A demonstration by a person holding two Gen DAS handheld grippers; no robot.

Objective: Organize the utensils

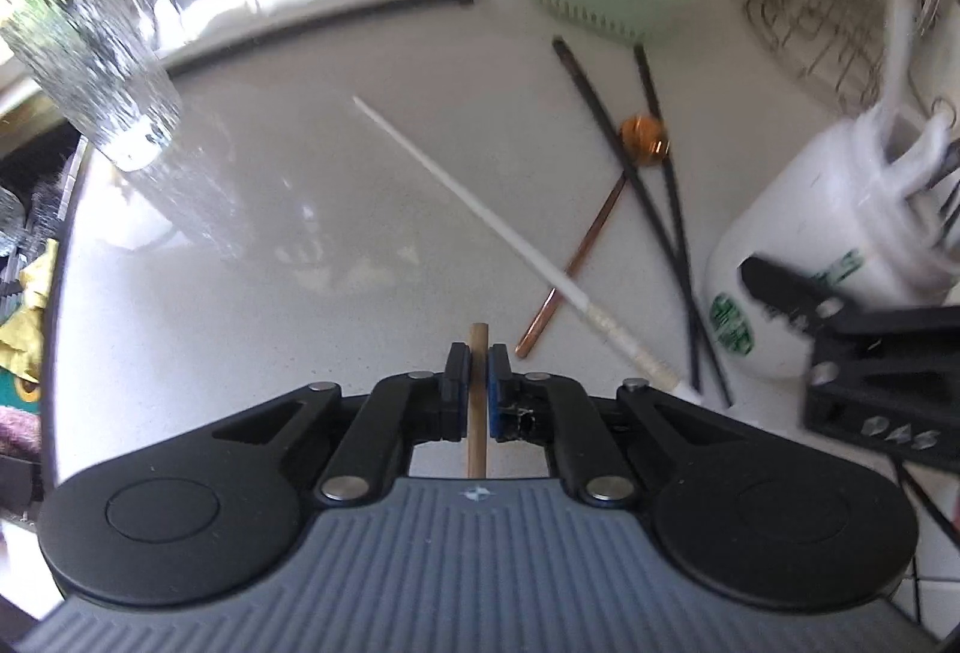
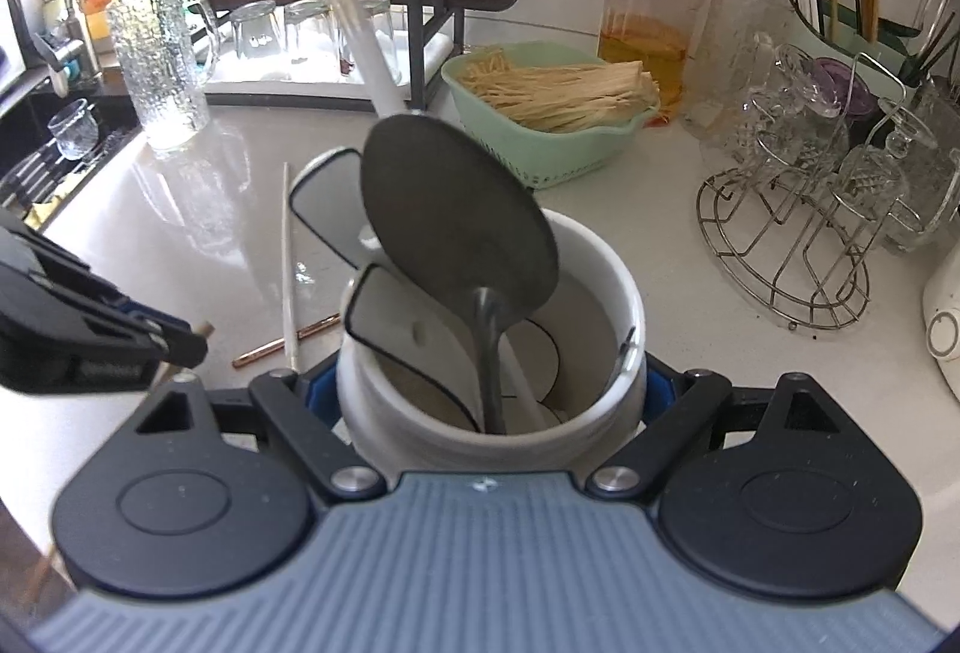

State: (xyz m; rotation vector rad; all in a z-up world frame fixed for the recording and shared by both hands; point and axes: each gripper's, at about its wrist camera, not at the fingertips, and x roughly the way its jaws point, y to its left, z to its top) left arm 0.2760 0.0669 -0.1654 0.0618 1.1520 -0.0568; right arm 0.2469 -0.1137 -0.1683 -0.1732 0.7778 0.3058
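My left gripper (image 1: pixel 478 360) is shut on a thin wooden chopstick (image 1: pixel 478 413) that stands upright between its blue pads, above the pale counter. Beyond it on the counter lie a white chopstick (image 1: pixel 480 209), a copper spoon (image 1: pixel 576 257) and two black chopsticks (image 1: pixel 624 161). In the right wrist view, my right gripper (image 2: pixel 489 389) is shut on a white jar (image 2: pixel 600 257), one pad on each side. The jar holds a dark ladle (image 2: pixel 456 221), flat spatulas (image 2: pixel 396 329) and a white handle. The left gripper (image 2: pixel 180 344) shows at the left edge there.
A textured glass mug (image 2: pixel 159 71) stands at the back left by the sink (image 2: pixel 36 113). A black shelf with upturned glasses (image 2: pixel 312 29), a green basket of noodles (image 2: pixel 552 113), a red-lidded jar (image 2: pixel 651 23) and a wire rack of glasses (image 2: pixel 804 209) line the back and right.
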